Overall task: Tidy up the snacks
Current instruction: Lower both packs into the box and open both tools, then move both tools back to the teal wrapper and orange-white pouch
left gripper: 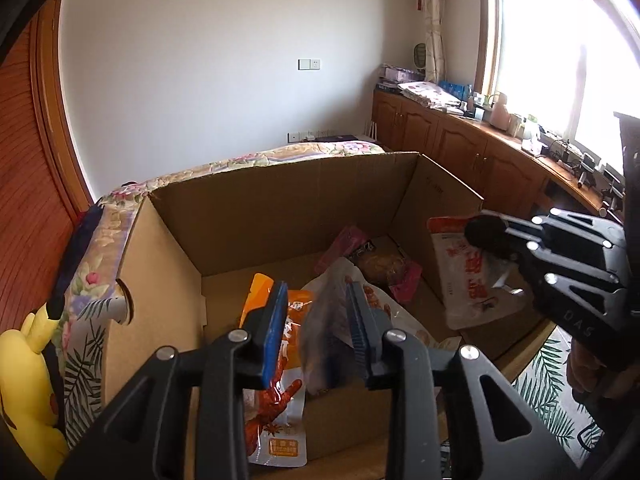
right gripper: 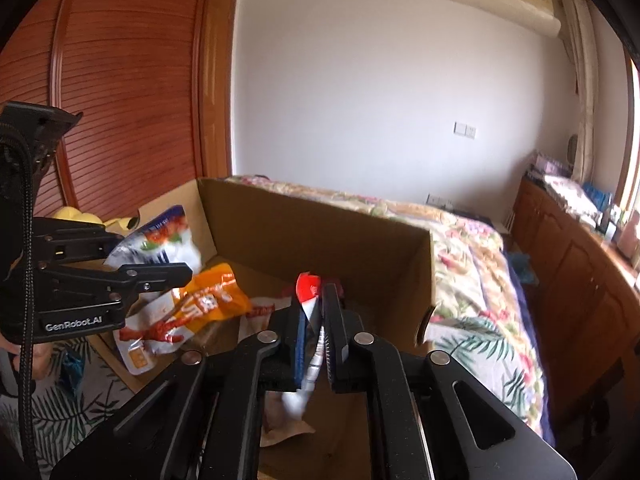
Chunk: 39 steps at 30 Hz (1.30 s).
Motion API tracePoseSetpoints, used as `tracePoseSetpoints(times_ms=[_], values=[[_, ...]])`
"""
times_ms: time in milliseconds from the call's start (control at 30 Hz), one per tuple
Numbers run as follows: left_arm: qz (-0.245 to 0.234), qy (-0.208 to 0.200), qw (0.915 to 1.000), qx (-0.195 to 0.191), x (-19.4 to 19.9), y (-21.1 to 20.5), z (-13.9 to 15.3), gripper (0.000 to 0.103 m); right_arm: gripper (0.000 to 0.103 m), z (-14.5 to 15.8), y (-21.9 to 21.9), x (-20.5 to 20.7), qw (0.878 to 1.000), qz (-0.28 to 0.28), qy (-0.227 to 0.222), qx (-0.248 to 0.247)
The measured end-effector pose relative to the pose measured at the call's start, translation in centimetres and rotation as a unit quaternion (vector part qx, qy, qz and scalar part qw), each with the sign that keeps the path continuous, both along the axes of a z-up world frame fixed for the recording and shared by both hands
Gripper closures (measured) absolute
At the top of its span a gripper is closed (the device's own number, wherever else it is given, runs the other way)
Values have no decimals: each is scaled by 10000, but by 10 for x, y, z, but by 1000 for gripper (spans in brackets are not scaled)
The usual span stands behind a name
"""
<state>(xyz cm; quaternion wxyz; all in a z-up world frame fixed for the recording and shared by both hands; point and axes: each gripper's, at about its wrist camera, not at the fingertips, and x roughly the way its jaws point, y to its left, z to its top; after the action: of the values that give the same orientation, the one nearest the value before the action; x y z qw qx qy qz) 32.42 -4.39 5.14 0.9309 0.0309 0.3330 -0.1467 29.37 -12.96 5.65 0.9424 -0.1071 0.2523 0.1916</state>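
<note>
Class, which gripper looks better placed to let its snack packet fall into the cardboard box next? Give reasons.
Probably left: the left gripper has jaws apart above the cardboard box floor, the blue-white packet between them. The right gripper clamps the red-white packet near the side wall.

A cardboard box (left gripper: 280,216) beside the floral-covered bed (right gripper: 472,264) holds loose snack packets (left gripper: 380,268) on its bottom.

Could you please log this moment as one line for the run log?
place: over box | left gripper: open, blue-white packet between | right gripper: shut on red-white packet
</note>
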Motion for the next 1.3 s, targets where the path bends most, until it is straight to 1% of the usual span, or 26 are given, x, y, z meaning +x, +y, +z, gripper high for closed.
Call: tracePoseSetpoints(times_ms=[67, 100, 133, 200, 300, 567, 767, 967, 1067, 1200, 1300], values=[[-20, -10, 10000, -18, -2, -1, 0, 63, 94, -3, -2, 3, 9998, 10, 167, 83], [-14, -29, 10000, -24, -4, -1, 0, 59, 90, -6, -3, 3, 9997, 30, 231, 106], [-15, -52, 10000, -20, -5, -1, 1, 58, 87, -7, -3, 2, 9996, 15, 258, 105], [-14, -61, 10000, -18, -8, -1, 2, 56, 86, -8, -4, 0, 9996, 5, 269, 86], [-25, -72, 10000, -47, -12, -1, 4, 56, 81, -8, -3, -4, 9997, -6, 254, 67], [-47, -167, 9998, -73, -34, 7, 17, 55, 81, 1, -5, -22, 9997, 47, 210, 128], [-36, -238, 9997, -31, -53, 11, 24, 55, 81, 8, -4, -48, 9996, 86, 188, 174], [-43, -257, 9996, -48, -83, 21, 26, 55, 79, 12, -5, -80, 9994, 142, 183, 254], [-28, -216, 9998, -40, -99, 29, 21, 55, 74, 8, -4, -95, 9990, 173, 260, 307], [4, -66, 10000, -13, -117, 38, 7, 54, 60, -5, -2, -107, 9986, 154, 406, 316], [20, 52, 9999, 154, -125, 41, -7, 54, 59, -19, 2, -114, 9980, 122, 570, 263]])
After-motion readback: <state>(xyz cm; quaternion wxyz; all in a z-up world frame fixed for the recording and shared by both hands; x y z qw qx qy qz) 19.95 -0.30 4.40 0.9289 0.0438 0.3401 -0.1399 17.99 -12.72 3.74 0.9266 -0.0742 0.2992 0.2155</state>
